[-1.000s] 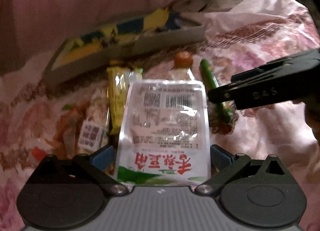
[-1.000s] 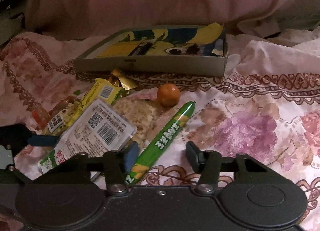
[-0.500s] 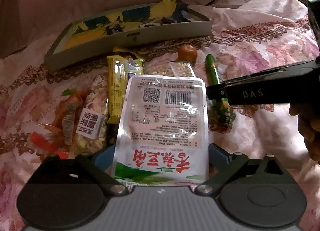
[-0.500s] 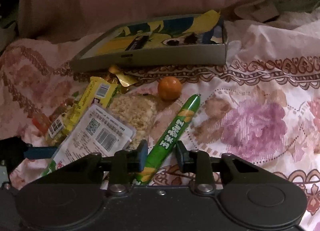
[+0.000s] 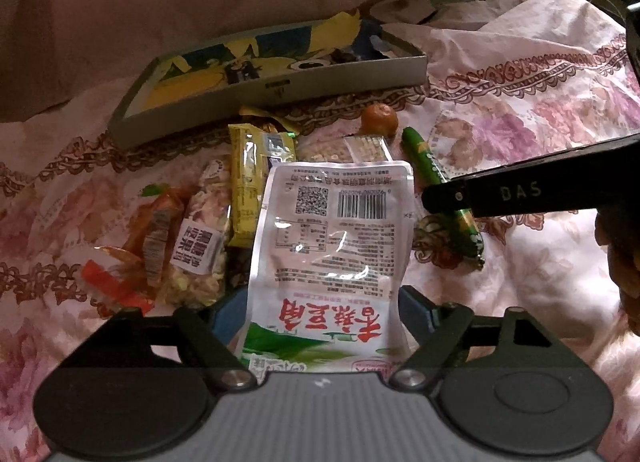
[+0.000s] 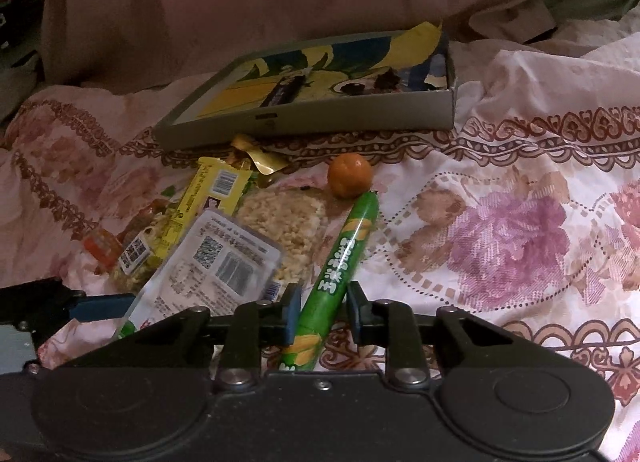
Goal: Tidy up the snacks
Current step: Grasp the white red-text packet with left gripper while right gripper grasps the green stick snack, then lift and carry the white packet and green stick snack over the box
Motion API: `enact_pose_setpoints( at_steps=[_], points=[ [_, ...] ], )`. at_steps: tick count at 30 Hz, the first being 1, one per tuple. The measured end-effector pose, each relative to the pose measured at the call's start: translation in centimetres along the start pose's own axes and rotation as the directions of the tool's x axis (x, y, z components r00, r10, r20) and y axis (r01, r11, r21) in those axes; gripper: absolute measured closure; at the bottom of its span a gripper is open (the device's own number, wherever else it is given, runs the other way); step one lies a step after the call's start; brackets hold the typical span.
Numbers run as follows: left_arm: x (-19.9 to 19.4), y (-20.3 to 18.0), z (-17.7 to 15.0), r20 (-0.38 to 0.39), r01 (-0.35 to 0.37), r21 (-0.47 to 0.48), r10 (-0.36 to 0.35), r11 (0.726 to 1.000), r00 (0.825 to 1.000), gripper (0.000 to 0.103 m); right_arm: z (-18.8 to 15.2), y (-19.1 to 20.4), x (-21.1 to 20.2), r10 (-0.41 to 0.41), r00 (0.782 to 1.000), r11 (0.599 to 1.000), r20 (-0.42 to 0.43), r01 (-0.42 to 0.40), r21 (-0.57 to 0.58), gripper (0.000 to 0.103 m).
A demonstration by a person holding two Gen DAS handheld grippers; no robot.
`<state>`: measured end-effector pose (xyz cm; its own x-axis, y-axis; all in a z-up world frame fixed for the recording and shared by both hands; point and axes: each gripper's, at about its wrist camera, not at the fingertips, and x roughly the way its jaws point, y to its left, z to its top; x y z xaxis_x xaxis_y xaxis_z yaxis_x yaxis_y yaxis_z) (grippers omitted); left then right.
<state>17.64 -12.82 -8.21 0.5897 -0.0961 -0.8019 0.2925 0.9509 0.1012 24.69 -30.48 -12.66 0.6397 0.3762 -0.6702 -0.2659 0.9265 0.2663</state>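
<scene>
Floral bedding [image 6: 516, 230] in pink and maroon serves as our work surface, with a shallow grey box [image 6: 360, 120] lined in yellow and blue print lying beyond the pile of snacks. Our left gripper [image 5: 326, 312] grips the near end of a silvery white pouch [image 5: 332, 230], its blue pads pressed against both edges; we judge the pouch light, floppy and a little slick, so holding it low near the sealed end seems sensible. It shows a QR code, a barcode and large red Chinese characters above a green picture, though the small print is too fine to read. Our right gripper [image 6: 320, 318] is narrowed around the lower part of a green sausage-shaped stick [image 6: 342, 266], pads against or just beside its sides; it looks firm, smooth and apt to roll, so we would pinch it across the middle. White characters run along it. Near its far tip sits a small orange fruit [image 6: 350, 175], beside a clear pack of puffed grains [image 6: 280, 218]. "BAS" is legible on the right tool seen from the left camera.
</scene>
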Motion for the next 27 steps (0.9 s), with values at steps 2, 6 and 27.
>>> enact_pose_setpoints(
  at_steps=[2, 6, 27],
  points=[
    [0.4, -0.2, 0.1, -0.012, 0.01, 0.017, -0.01, 1.0, 1.0, 0.012, 0.0, 0.1, -0.1, 0.003, 1.0, 1.0, 0.007, -0.003, -0.003, 0.077],
    [1.4, -0.8, 0.4, -0.036, 0.021, 0.044, -0.019, 0.999, 0.999, 0.006, 0.1, 0.1, -0.4, 0.004, 0.999, 1.0, 0.038, -0.003, -0.017, 0.078],
    [-1.8, -1.0, 0.8, 0.017, -0.004, 0.077, 0.003, 0.997, 1.0, 0.033, -0.2, -1.8, -3.7, 0.01, 0.996, 0.994, 0.085, -0.019, 0.107, 0.083]
  ],
)
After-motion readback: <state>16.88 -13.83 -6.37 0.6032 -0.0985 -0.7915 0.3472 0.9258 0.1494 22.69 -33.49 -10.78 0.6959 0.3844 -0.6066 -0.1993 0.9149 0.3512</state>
